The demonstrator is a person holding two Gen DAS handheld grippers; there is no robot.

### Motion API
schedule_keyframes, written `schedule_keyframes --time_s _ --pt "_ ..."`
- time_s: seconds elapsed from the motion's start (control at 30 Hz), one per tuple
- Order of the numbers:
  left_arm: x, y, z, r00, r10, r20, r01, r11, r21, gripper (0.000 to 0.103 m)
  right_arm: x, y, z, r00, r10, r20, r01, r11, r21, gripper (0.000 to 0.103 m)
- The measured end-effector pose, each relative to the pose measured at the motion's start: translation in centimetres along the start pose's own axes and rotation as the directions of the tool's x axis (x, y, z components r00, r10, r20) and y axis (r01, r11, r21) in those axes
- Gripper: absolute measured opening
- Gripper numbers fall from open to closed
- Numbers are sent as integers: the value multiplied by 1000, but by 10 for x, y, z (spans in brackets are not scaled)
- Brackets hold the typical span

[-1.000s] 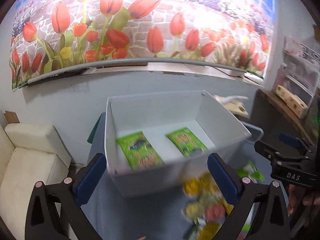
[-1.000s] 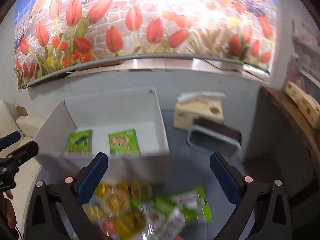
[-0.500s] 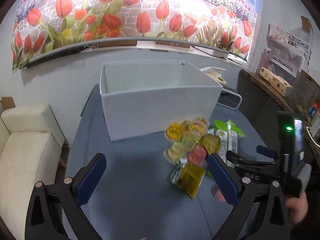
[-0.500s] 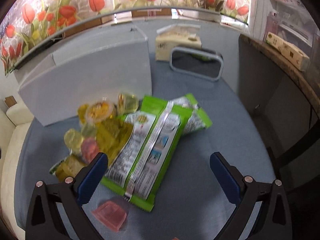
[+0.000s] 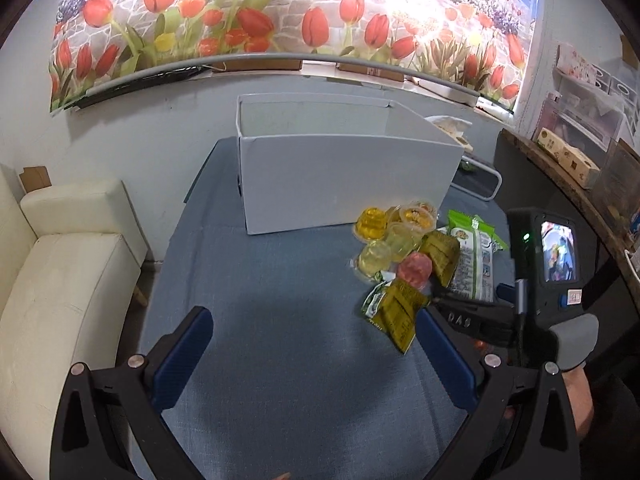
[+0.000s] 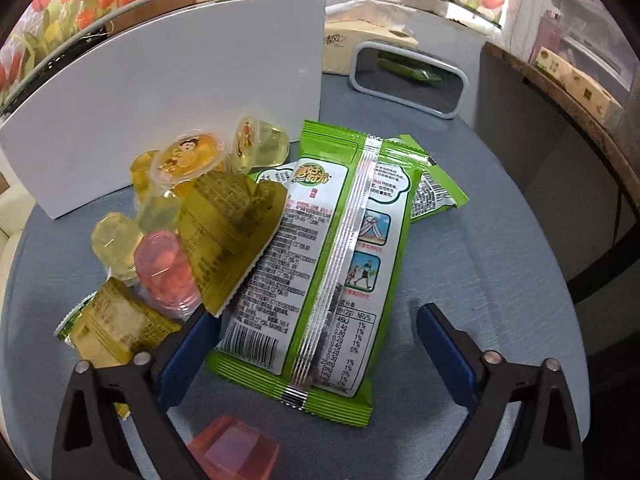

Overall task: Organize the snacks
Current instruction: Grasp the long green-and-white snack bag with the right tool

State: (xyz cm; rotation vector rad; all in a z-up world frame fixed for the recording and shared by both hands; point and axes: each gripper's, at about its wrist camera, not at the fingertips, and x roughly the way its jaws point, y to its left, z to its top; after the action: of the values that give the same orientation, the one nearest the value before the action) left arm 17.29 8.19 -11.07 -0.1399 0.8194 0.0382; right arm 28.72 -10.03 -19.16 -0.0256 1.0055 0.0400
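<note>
- Left hand-held gripper (image 5: 310,354) held low over bare blue tabletop (image 5: 280,280), fingers spread wide, nothing between them.
- Right hand-held gripper (image 6: 316,344) lowered over the snack pile, fingers wide apart, straddling the near end of the green packet (image 6: 320,264); left fingertip (image 6: 192,344) just beside the packet's edge, contact unclear.
- Seen from the left wrist view: right gripper's body marked "DAS", with a small lit screen and a green light.
- Snacks heaped on the tabletop just in front of the white box (image 5: 344,176): jelly cups (image 6: 188,158), a pink cup (image 6: 164,272), olive packets (image 6: 228,232).
- Green packet lies back-up: barcode and nutrition table readable, Chinese text too small to read.
- Only the right wrist view shows a pink cube (image 6: 236,450) by the gripper base and the framed mirror (image 6: 408,76).
- Only the left wrist view shows the cream sofa (image 5: 60,280).
</note>
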Motion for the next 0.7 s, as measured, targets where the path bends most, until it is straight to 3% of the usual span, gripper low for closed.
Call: schedule_keyframes --time_s 0.03,0.17,0.57,0.7 --pt "1 0 0 1000 -1 -3 1 1000 0 103 0 -2 1 1000 0 4 0 1000 -4 84" --pt "5 -4 -2 1000 2 -14 -2 1000 8 103 -7 -7 -1 1000 9 1 -9 1000 -5 75" --pt "37 -41 -12 996 -8 -89 15 997 79 103 -50 -30 -21 998 13 68 -9 998 -64 73" --pt "61 -53 -13 990 -27 -140 44 992 115 103 -69 -50 -29 995 57 78 -52 997 -55 73"
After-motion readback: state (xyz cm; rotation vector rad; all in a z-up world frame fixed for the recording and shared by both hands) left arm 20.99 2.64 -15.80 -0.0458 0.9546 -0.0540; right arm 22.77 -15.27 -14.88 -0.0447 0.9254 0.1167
